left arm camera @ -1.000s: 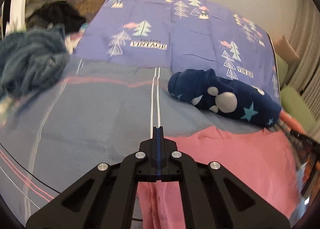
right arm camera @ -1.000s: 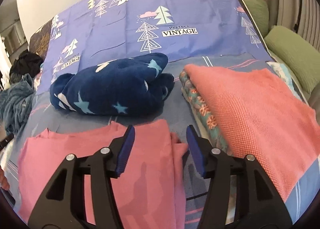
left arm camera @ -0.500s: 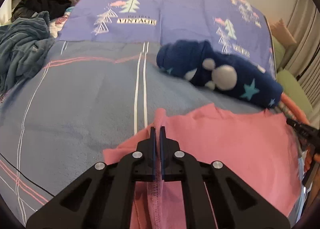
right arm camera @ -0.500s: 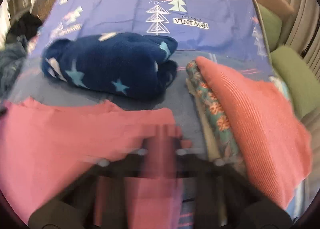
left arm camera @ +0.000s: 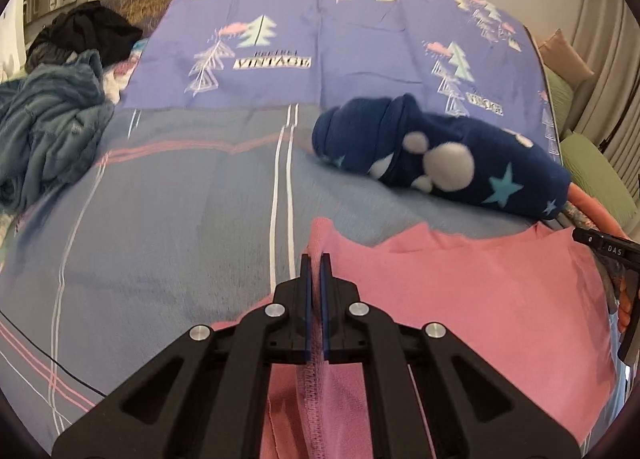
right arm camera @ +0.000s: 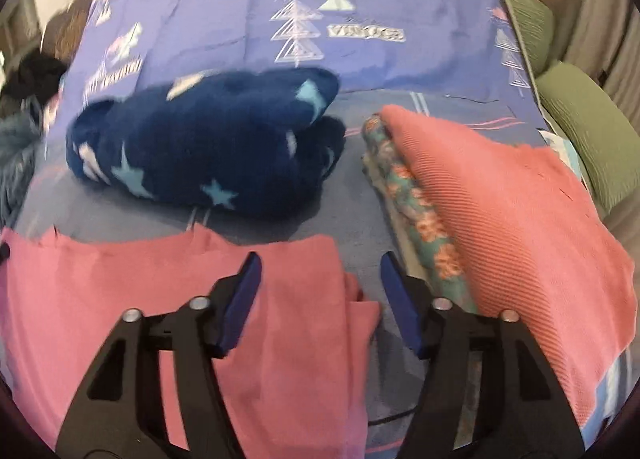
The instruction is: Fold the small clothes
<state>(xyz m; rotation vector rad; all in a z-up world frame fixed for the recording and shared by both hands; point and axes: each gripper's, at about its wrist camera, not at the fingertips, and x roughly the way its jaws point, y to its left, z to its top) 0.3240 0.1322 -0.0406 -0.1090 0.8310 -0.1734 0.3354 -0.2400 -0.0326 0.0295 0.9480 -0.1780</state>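
Observation:
A pink garment (left arm camera: 460, 291) lies spread on the bed's grey-blue sheet (left arm camera: 180, 227). My left gripper (left arm camera: 315, 259) is shut on the garment's left hemmed edge, with the fabric pinched between the blue pads. In the right wrist view the same pink garment (right arm camera: 160, 299) lies under my right gripper (right arm camera: 320, 265), which is open and empty above the garment's right edge. The right gripper's body shows at the right edge of the left wrist view (left arm camera: 612, 255).
A folded navy fleece with stars (right arm camera: 208, 147) lies just beyond the garment. A stack of folded clothes topped by a coral knit (right arm camera: 500, 211) sits to the right. A heap of grey-blue and black clothes (left arm camera: 52, 119) is at the far left. Green cushions (right arm camera: 580, 131) line the right side.
My left gripper has gripped the garment's left edge and pulled it up slightly. My right gripper swung quickly over the garment's right edge and now stands open there.

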